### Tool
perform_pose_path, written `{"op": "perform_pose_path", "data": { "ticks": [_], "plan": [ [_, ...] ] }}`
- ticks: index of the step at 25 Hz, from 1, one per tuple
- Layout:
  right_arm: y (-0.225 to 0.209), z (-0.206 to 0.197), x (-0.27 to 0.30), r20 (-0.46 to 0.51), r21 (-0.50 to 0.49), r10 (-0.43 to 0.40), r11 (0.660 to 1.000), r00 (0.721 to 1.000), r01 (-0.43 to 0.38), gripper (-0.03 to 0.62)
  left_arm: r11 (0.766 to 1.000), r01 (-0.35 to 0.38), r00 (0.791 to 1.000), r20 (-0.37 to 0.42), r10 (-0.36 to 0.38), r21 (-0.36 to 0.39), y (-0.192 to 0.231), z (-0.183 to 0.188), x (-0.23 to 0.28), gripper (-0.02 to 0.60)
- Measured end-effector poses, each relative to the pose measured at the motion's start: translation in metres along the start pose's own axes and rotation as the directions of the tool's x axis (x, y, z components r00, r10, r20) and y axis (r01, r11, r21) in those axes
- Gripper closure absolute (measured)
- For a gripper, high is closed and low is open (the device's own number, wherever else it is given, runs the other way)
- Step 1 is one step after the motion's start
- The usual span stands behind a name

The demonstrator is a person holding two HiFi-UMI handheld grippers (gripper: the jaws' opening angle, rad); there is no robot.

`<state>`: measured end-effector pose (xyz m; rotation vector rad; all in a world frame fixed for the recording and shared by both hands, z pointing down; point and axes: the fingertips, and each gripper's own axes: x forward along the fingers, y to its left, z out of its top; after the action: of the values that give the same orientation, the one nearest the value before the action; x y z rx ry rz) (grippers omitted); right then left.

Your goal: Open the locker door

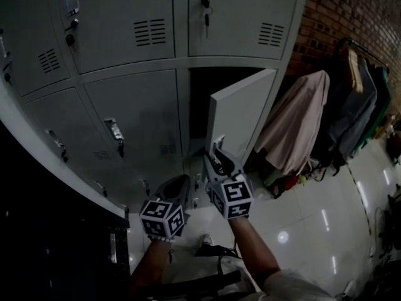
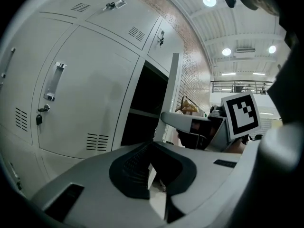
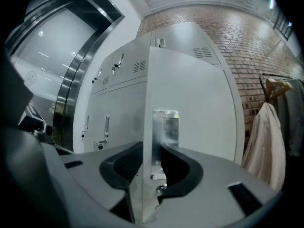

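1. Right gripper view puts the locker door (image 3: 190, 108) straight ahead of me. Its free edge runs upright between my fingers, and the handle (image 3: 165, 127) sits just right of that edge on the outer face.
2. My right gripper (image 3: 151, 163) is about half closed around that edge, one pad on the inner side and the other against the handle. Both pads look to be touching, so I judge that I have hold of the door.
3. From the head view, the door already stands partly out from the dark compartment (image 1: 203, 102) in the lower row. It is hinged on the side toward the brick wall (image 1: 351, 11).
4. My grip is low on the free edge. Widening the gap should mean drawing that edge toward me and round to the right.
5. My left gripper (image 2: 154, 163) is partly open and holds nothing. It hangs beside the right gripper, farther from the door.
6. Hanging coats (image 1: 294, 124) lie beyond the hinge side, where the door could swing.
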<state>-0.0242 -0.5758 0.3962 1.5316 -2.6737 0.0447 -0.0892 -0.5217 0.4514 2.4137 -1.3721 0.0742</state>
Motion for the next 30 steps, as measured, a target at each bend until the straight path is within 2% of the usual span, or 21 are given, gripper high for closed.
{"op": "perform_pose_path", "data": {
  "ticks": [6, 10, 14, 18, 22, 24, 29, 30],
  "plan": [
    [-0.009, -0.008, -0.025, -0.035, 0.013, -0.024, 1.0, 0.999, 0.025, 0.457, 0.999, 0.034, 0.999, -0.015, -0.034, -0.003, -0.023, -0.013, -0.005, 0.583],
    [-0.017, -0.005, -0.046, -0.003, 0.024, -0.05, 0.998, 0.999, 0.05, 0.43, 0.999, 0.051, 0.998, -0.034, -0.05, 0.019, -0.037, -0.016, -0.006, 0.583],
    [-0.023, -0.014, -0.074, -0.04, 0.027, -0.08, 0.996, 0.996, 0.081, 0.43, 0.995, 0.097, 0.995, -0.032, -0.097, 0.013, -0.057, -0.024, 0.001, 0.583],
    [-0.037, -0.011, -0.099, -0.014, 0.035, -0.116, 0.993, 0.993, 0.117, 0.428, 0.991, 0.134, 0.99, -0.044, -0.133, 0.016, -0.078, -0.028, 0.007, 0.583],
    [-0.053, -0.009, -0.124, 0.003, 0.044, -0.165, 0.985, 0.986, 0.164, 0.439, 0.984, 0.175, 0.983, -0.056, -0.173, 0.027, -0.098, -0.03, 0.013, 0.583],
    [-0.062, -0.009, -0.136, 0.006, 0.045, -0.193, 0.98, 0.981, 0.193, 0.464, 0.981, 0.194, 0.98, -0.058, -0.192, 0.03, -0.108, -0.031, 0.016, 0.583],
    [-0.088, -0.013, -0.164, 0.005, 0.065, -0.27, 0.961, 0.963, 0.269, 0.466, 0.968, 0.248, 0.967, -0.068, -0.244, 0.047, -0.133, -0.034, 0.025, 0.583],
    [-0.094, -0.014, -0.169, 0.005, 0.068, -0.284, 0.957, 0.959, 0.283, 0.494, 0.965, 0.257, 0.965, -0.07, -0.253, 0.05, -0.137, -0.034, 0.027, 0.583]
  ]
}}
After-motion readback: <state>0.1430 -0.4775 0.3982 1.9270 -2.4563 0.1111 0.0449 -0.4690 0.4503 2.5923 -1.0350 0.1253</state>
